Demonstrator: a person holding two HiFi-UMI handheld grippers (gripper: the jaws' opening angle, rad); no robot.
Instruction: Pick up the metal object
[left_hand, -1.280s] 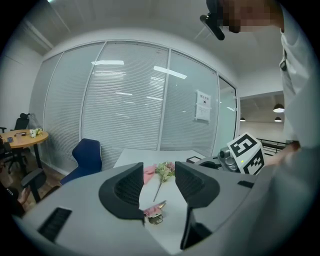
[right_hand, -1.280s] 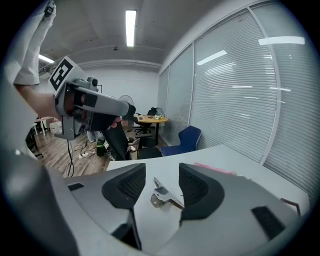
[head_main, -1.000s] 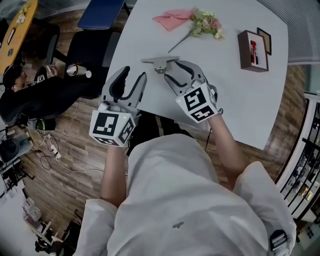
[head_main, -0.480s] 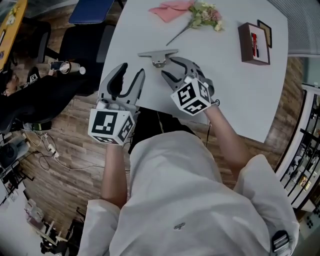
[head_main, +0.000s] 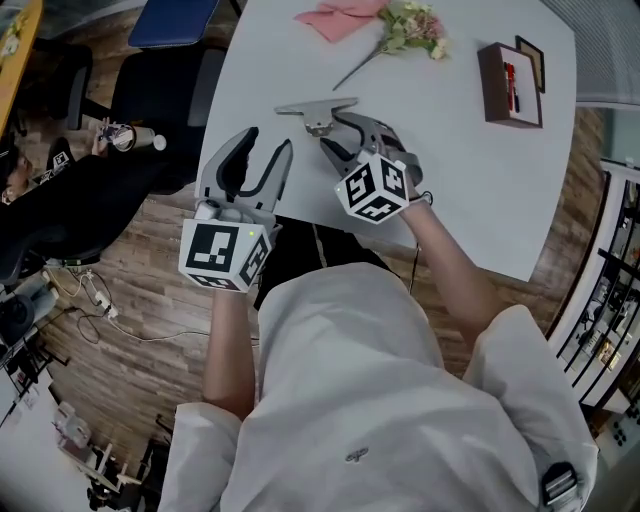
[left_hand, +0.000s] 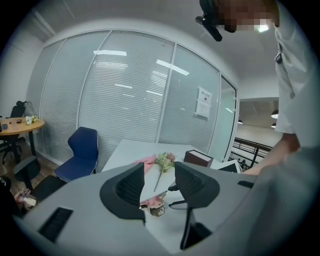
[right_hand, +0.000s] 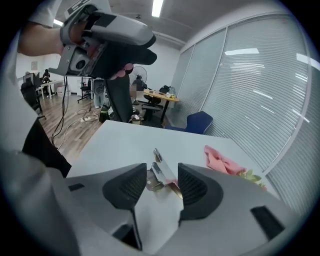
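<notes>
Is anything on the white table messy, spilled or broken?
Nothing looks broken or spilled. The pink cloth lies crumpled on the far side of the table, and the flower sprig lies flat beside it, not in a vase. The metal object lies flat.

left gripper: our jaws apart, empty, pointing to 12 o'clock
right gripper: our jaws wide, just been closing a little, seemingly gripping nothing, aimed at 11 o'clock
</notes>
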